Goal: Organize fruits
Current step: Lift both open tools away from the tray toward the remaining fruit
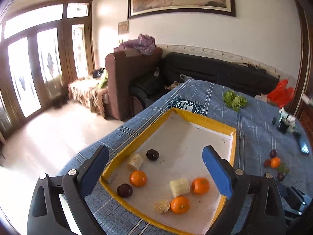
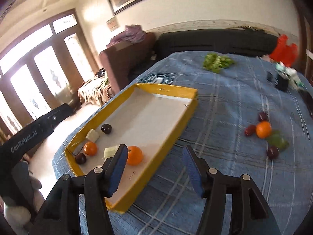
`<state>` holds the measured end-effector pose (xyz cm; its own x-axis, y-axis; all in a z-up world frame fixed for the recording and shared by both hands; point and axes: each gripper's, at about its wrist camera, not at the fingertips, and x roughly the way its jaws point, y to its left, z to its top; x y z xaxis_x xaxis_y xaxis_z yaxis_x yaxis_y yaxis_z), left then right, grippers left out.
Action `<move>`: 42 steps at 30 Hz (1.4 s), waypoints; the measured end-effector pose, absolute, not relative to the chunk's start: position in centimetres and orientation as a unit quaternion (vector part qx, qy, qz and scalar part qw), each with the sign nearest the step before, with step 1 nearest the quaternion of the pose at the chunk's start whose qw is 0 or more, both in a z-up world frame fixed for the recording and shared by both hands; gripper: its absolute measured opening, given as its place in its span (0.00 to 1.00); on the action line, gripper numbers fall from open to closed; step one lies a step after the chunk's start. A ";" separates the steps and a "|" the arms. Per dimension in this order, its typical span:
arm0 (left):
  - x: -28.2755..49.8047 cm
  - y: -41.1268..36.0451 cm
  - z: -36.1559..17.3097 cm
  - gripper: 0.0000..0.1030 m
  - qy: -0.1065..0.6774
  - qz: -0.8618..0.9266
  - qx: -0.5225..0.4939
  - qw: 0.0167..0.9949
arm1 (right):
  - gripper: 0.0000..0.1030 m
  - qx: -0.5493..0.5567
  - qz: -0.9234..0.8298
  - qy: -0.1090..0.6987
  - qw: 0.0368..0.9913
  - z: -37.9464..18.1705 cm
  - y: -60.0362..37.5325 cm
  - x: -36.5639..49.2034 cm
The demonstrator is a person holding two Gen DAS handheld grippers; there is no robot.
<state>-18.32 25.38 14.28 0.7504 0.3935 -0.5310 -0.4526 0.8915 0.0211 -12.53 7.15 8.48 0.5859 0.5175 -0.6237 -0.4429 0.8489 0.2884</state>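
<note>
A yellow-rimmed tray (image 1: 205,118) with a white floor lies on the blue checked cloth. In it are three oranges (image 1: 138,178), two dark plums (image 1: 152,154) and pale cut pieces (image 1: 179,187). My left gripper (image 1: 154,152) hangs open above the tray's near end, nothing between its blue pads. My right gripper (image 2: 155,148) is open and empty over the tray's (image 2: 166,89) right rim. To the right on the cloth lie a loose orange (image 2: 263,129), three dark plums (image 2: 272,152) and something green (image 2: 277,140).
Lettuce (image 2: 217,60) lies at the far end of the table, a red bag (image 2: 283,49) and small dark items (image 2: 281,83) at the far right. The table's left edge drops to the floor. The other gripper's black body (image 2: 39,129) shows at the left.
</note>
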 end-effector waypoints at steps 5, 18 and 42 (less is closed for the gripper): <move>-18.9 23.3 14.6 0.94 0.282 0.208 -0.045 0.936 | 0.63 0.083 0.244 0.372 0.892 8.0 4.9 -13.5; -19.4 20.2 13.6 0.94 0.311 0.163 -0.038 0.936 | 0.64 0.102 0.212 0.373 0.898 7.5 0.8 -14.4; -17.9 19.5 11.2 0.94 0.358 0.055 -0.098 0.927 | 0.64 0.098 0.120 0.383 0.910 6.3 -7.9 -12.6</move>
